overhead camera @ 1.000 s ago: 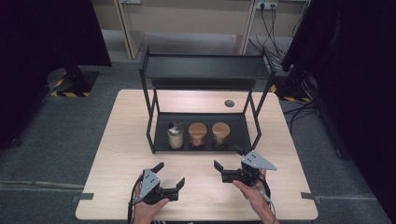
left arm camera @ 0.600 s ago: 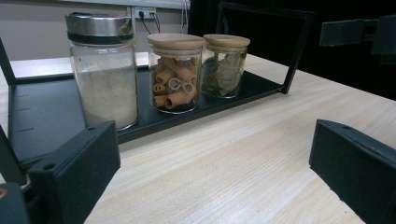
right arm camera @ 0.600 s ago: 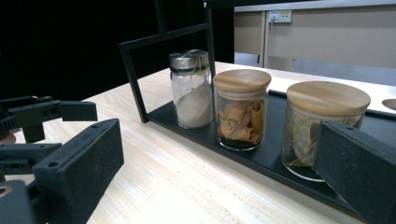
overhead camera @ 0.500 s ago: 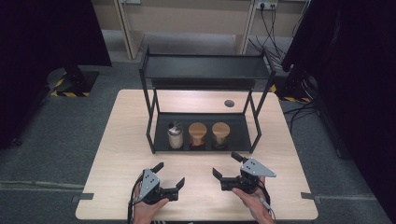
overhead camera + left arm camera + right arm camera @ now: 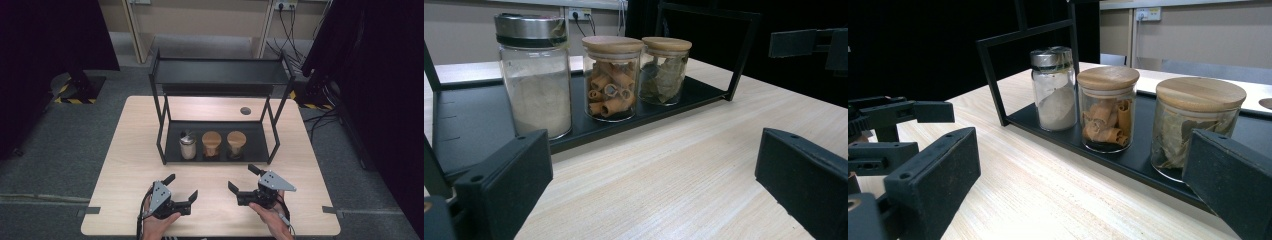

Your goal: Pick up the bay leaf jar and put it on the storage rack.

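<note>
High view shows both grippers, left (image 5: 181, 186) and right (image 5: 243, 179), wide apart at 6 o'clock of hard, slippery, breakable glass jars (image 5: 211, 144); grab one round its middle.

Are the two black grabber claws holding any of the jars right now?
No, nothing is held. The left gripper and the right gripper both sit open over the bare table, short of the three jars on the rack's bottom shelf.

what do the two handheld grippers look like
Both the left gripper and the right gripper are black, each with two blocky flat-faced jaws and a grey three-cornered plate on top. A thin cable trails back from each toward the person's hands.
</note>
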Demonstrator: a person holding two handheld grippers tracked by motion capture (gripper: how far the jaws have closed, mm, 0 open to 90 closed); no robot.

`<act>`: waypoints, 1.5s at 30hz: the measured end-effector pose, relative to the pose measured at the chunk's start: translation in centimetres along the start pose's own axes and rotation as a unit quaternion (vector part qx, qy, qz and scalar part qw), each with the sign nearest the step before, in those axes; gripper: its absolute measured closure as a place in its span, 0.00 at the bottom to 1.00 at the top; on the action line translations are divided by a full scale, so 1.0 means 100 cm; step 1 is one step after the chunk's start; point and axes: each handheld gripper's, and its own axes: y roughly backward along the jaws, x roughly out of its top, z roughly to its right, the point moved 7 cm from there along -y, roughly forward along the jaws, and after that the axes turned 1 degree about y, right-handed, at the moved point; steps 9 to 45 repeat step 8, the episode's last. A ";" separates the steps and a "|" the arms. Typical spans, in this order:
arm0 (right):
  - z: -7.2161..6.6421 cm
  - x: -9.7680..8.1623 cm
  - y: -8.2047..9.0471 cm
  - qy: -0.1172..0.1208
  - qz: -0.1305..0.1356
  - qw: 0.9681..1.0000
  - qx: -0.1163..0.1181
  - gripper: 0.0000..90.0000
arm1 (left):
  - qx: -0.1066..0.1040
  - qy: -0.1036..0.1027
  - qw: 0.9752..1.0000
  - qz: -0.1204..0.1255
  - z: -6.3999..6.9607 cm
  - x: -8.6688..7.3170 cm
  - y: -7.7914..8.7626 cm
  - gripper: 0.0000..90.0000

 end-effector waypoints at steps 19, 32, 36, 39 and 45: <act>0.001 0.000 0.000 0.000 0.000 1.000 -0.001 0.02 | 0.001 0.000 1.000 0.000 0.000 0.000 0.000 0.01; 0.001 0.000 0.000 0.000 0.000 1.000 -0.001 0.02 | 0.001 0.000 1.000 0.000 0.000 0.000 0.000 0.01; 0.001 0.000 0.000 0.000 0.000 1.000 -0.001 0.02 | 0.001 0.000 1.000 0.000 0.000 0.000 0.000 0.01; 0.001 0.000 0.000 0.000 0.000 1.000 -0.001 0.02 | 0.001 0.000 1.000 0.000 0.000 0.000 0.000 0.01; 0.001 0.000 0.000 0.000 0.000 1.000 -0.001 0.02 | 0.001 0.000 1.000 0.000 0.000 0.000 0.000 0.01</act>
